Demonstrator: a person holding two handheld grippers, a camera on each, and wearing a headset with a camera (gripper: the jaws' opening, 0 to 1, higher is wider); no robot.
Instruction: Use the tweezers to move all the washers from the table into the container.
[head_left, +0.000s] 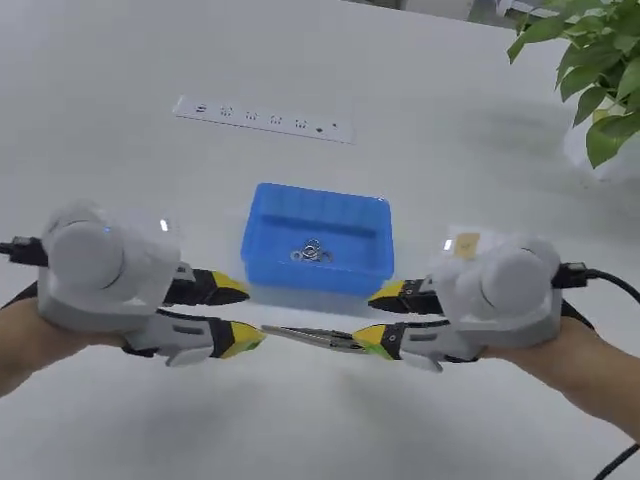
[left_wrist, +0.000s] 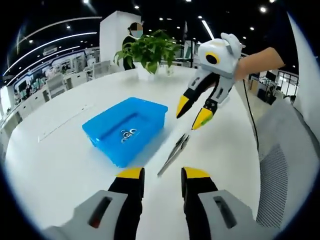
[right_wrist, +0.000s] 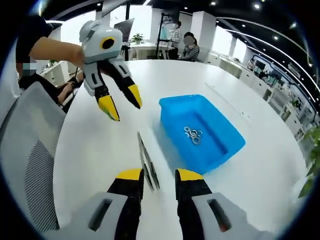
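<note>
Beyond the container (head_left: 315, 275) a power strip (head_left: 263, 118) and plant (head_left: 595, 70), washers (head_left: 312, 252) inside it; before it, tweezers (head_left: 312, 338) flat on tabletop (head_left: 120, 60), lengthwise along its near wall, between left gripper (head_left: 252, 312) and right gripper (head_left: 364, 315), both open, empty.

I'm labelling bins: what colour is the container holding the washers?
Plain bright blue; the container shows best in the head view.
</note>
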